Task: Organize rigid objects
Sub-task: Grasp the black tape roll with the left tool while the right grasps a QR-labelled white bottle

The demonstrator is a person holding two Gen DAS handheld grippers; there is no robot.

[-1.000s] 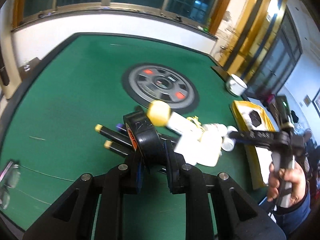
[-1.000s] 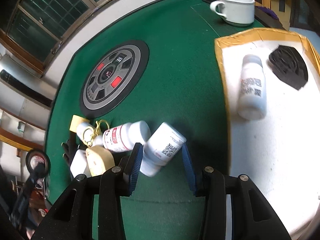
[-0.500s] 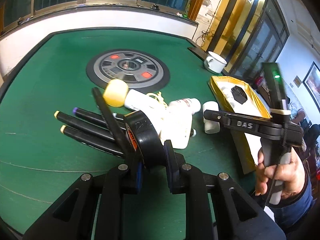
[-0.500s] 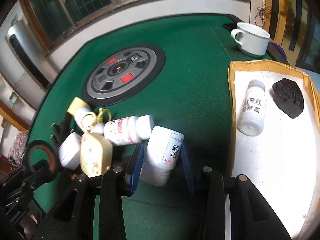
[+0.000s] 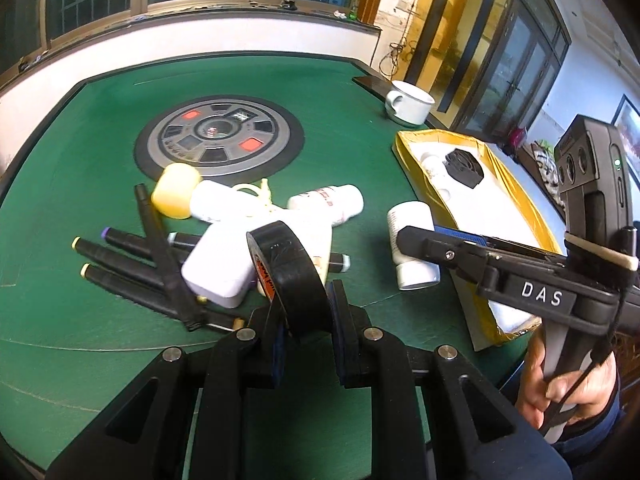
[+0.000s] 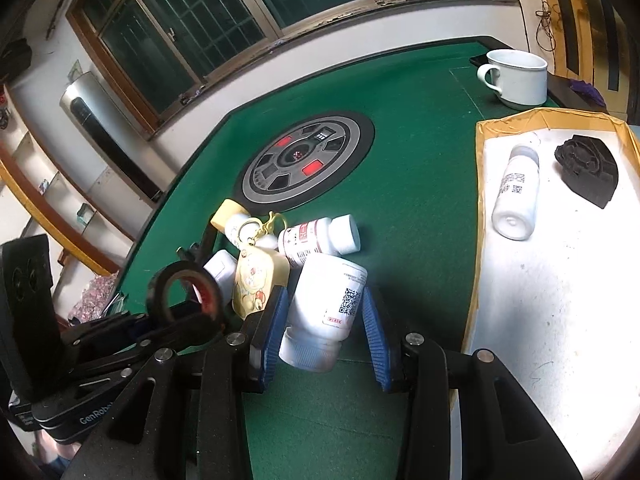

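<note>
While left tool (image 5: 306, 316) clamps black tape roll (image 5: 286, 268) frame-centre, right tool (image 6: 324, 320) straddles white bottle (image 6: 324, 312), jaws slightly apart.

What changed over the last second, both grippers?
The left gripper kept its clamp on the black tape roll and carried it up and back from the pile. The right gripper, straddling the white bottle throughout, narrowed around it; the bottle turned more upright. The tray, mug and markers stayed put.
</note>
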